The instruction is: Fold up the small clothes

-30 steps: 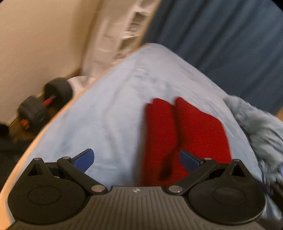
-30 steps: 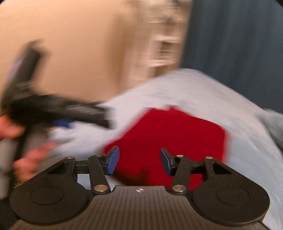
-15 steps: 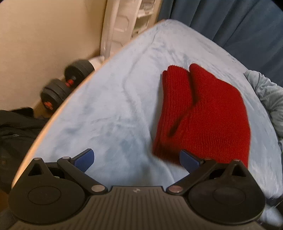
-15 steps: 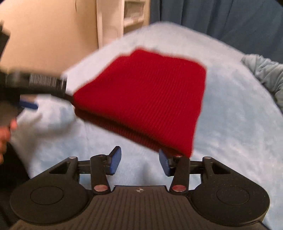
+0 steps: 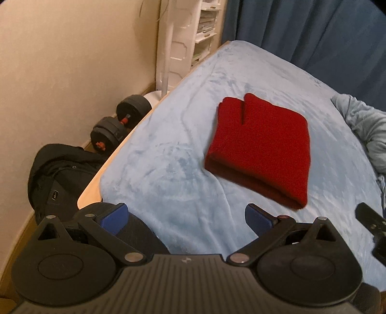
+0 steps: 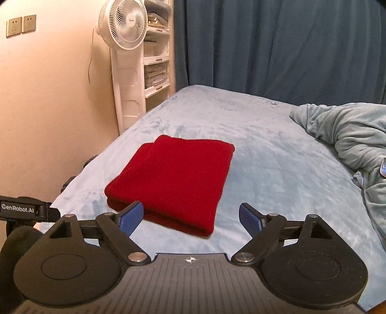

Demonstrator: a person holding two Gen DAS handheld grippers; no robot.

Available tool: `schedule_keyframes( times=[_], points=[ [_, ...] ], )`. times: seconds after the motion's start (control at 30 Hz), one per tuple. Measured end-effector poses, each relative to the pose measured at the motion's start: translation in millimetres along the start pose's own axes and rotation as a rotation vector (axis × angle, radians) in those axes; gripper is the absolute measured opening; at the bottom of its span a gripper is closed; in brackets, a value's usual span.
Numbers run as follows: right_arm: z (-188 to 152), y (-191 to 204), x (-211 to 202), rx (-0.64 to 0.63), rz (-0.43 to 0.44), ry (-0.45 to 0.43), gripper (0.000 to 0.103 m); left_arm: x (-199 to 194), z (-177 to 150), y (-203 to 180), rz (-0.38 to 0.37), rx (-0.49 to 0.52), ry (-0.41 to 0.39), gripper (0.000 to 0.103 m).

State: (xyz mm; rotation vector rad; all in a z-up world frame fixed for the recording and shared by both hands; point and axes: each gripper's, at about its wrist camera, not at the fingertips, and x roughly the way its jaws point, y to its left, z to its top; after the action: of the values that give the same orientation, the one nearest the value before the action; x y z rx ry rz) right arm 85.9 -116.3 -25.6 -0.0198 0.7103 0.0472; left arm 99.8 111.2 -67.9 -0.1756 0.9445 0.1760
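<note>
Our right gripper (image 6: 190, 216) has its jaws spread wide; they have just been opening, and nothing lies between the blue pads, which hang above the bed short of the red knit. Our left gripper (image 5: 185, 219) is likewise released, jaws apart with only blanket showing in the gap.

The red knit garment (image 6: 173, 178) is the landmark we go by. It lies folded flat on the light blue blanket (image 6: 265, 149), a doubled edge facing us and two rounded lobes at its far end in the left wrist view (image 5: 260, 145). Neither gripper touches it; both stand apart on its near side. Nothing rests on top of it or between it and our pads.

To the right of the garment a crumpled pale blue quilt (image 6: 347, 135) is heaped on the bed, well apart from the red fabric. Beyond the garment hangs a dark blue curtain (image 6: 277, 48). To its left, off the bed edge, stands a white pedestal fan (image 6: 127, 21) against the cream wall, with a white shelf unit (image 6: 156, 60) just behind it and two wall sockets (image 6: 21, 25) further left. On the floor left of the garment lie black dumbbells (image 5: 120, 125), and nearer us a black bag (image 5: 60, 174). A dark blue rounded shape sits at the near bed edge; we cannot tell what it is.
</note>
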Motion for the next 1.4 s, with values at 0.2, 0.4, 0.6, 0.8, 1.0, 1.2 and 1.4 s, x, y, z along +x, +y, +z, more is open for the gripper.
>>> schedule_keyframes(
  times=[0.2,0.4,0.6,0.8,1.0,1.2,1.4],
  points=[
    [-3.4,-7.1,-1.9,0.020,-0.014,0.016,0.087,-8.4,-3.9,-14.0,0.006,0.053,-0.006,0.103],
    [-4.4,-12.6,0.0,0.045,-0.018,0.030,0.087,-8.4,-3.5,-20.0,0.014,0.075,-0.007,0.103],
    [-4.1,-12.3,7.1,0.049,-0.007,0.050,0.087,-5.7,-1.4,-21.5,0.027,0.078,-0.001,0.103],
    [-5.0,-12.7,15.4,0.050,-0.004,0.075,0.087,1.6,2.3,-22.4,0.028,0.080,0.017,0.103],
    [-4.3,-18.2,26.1,0.076,0.007,0.104,0.087,12.1,4.6,-23.8,0.029,0.083,0.040,0.103],
    [-4.8,-27.7,44.8,0.133,0.025,0.151,0.087,29.0,9.5,-27.5,0.027,0.070,0.072,0.103],
    [-0.3,-56.6,76.0,0.300,0.109,0.209,0.089,54.1,23.4,-22.3,-0.057,-0.060,0.099,0.103]
  ],
)
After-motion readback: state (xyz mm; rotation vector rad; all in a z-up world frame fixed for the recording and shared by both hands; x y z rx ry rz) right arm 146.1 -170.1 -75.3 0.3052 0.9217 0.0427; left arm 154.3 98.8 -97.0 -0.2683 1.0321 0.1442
